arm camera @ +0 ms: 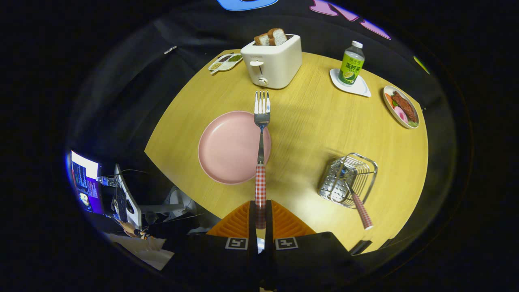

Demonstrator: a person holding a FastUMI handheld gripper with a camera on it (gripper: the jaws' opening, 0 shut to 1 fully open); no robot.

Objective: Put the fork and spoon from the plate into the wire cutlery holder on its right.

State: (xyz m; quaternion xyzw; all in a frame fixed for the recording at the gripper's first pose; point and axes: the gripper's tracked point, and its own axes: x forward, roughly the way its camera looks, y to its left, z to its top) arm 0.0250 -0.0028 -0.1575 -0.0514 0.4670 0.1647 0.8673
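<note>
Gripper (260, 215) clamped on fork (261, 134) by checked handle, tines fwd, lifted over pink plate (227, 150) — clear for carry. Spoon (353, 194) already in wire cutlery holder (349, 180), handle out — fork next, to the right.

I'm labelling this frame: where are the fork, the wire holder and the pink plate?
fork (261, 121): gripper view, on its neck below the tines.
wire holder (367, 178): gripper view, on its right wire wall.
pink plate (227, 150): gripper view, on its bare middle.
</note>
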